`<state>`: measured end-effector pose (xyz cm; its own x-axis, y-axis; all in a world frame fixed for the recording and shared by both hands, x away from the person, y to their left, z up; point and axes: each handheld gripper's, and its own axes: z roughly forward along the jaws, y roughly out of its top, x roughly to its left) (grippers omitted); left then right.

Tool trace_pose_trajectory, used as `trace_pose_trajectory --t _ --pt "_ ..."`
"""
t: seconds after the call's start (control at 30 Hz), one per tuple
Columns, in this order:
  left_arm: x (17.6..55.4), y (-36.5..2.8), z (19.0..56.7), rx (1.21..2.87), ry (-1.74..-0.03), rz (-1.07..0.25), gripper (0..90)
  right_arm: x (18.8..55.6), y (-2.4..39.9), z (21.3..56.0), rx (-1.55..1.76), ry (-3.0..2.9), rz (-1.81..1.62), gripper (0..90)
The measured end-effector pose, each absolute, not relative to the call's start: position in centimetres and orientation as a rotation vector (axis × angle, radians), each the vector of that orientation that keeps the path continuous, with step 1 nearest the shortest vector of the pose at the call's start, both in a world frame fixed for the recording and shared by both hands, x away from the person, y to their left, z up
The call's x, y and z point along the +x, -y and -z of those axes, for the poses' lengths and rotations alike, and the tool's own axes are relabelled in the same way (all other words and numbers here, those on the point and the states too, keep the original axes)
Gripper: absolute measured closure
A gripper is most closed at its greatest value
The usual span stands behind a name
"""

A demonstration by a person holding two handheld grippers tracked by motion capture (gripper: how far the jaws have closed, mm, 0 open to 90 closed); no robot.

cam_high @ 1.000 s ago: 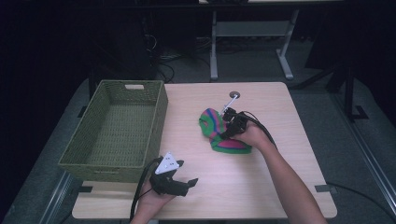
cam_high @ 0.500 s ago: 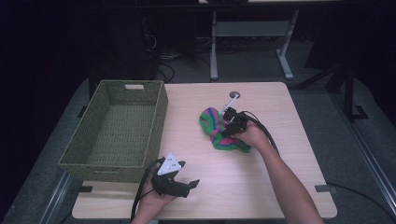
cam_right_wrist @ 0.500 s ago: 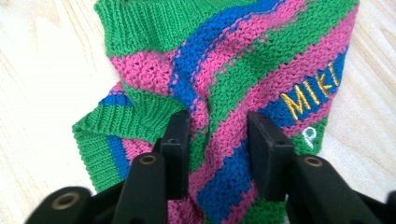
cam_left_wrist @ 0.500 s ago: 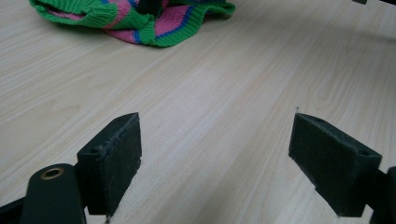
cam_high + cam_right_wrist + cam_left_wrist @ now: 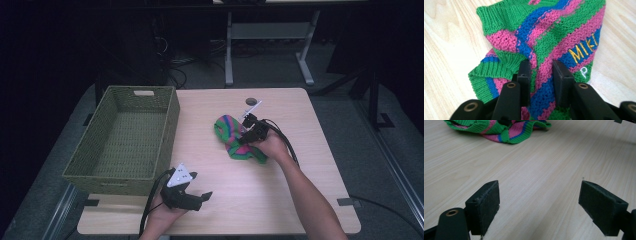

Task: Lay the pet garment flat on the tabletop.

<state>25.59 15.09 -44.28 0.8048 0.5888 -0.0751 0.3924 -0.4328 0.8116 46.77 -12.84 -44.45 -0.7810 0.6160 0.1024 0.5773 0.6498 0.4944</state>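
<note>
The right tongs (image 5: 540,75) are pinching a fold of the green, pink and blue striped knitted garment (image 5: 239,140), and their jaws have just been closing on it; in the right gripper view a ridge of knit is bunching up between the two black pads, so the wool is being clamped. The garment is lying crumpled on the light wooden surface (image 5: 300,115), right of centre and nearer the far edge than the near one, well apart from the olive-green woven rectangular basket (image 5: 125,137) that is standing along the left edge.

The left tongs (image 5: 192,195) are resting near the near edge, just in front of the basket's near right corner, with the jaws standing wide apart and nothing between them; the left gripper view is looking across bare wood toward the garment's hem (image 5: 499,130).

What could go wrong from here, as a judgement: the grip is taking only a narrow ridge of loose, stretchy knit, so a lift may let the fold slide out of the pads. The rest of the garment is hanging slack, and it may trail across the surface or catch on the basket's rim if it is being carried that way too low. The pads may also snag a loop of yarn.
</note>
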Motion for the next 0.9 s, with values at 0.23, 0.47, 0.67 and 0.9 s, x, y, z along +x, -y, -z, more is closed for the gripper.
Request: trace_pose_trajectory --t 0.23,0.47,0.67,0.9 --pt "25.6 -15.0 44.3 2.084 -0.717 -0.276 16.7 46.6 13.6 43.4 1.010 -2.772 -0.852 70.8" --pt "25.6 -15.1 44.3 2.077 -0.738 -0.268 16.7 46.2 14.8 41.7 1.019 -2.757 -0.937 70.8" --pt "25.6 -15.1 44.4 2.078 -0.731 -0.274 16.7 45.8 15.9 40.4 1.031 -2.729 -0.993 70.9" --pt "25.5 -15.1 44.3 2.067 -0.735 -0.263 16.8 45.2 17.0 39.0 1.038 -2.700 -1.045 71.0"
